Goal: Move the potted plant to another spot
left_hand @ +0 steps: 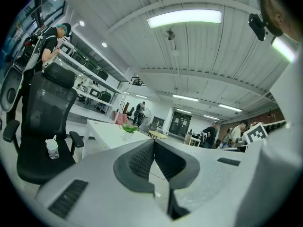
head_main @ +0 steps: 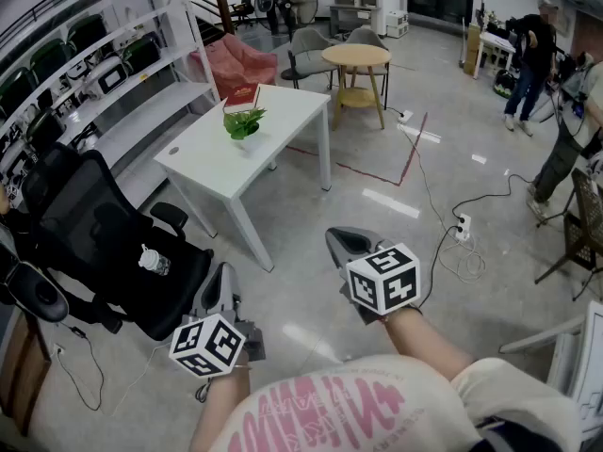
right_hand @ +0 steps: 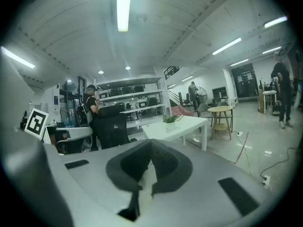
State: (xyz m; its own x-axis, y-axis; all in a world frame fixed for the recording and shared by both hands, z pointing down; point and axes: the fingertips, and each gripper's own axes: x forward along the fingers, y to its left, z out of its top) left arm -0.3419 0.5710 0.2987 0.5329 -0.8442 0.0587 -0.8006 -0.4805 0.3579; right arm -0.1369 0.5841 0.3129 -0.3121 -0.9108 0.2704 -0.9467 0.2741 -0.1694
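while i stand back from the work, the left tongs [head_main: 222, 281] and right tongs [head_main: 344, 245] are both pressed together on nothing, low over the floor. the potted plant [head_main: 244, 123] sits at eleven o'clock, well apart, on the white surface [head_main: 203, 163]. i judge the step as approach: next i close in, spread one pair, and take the pot.
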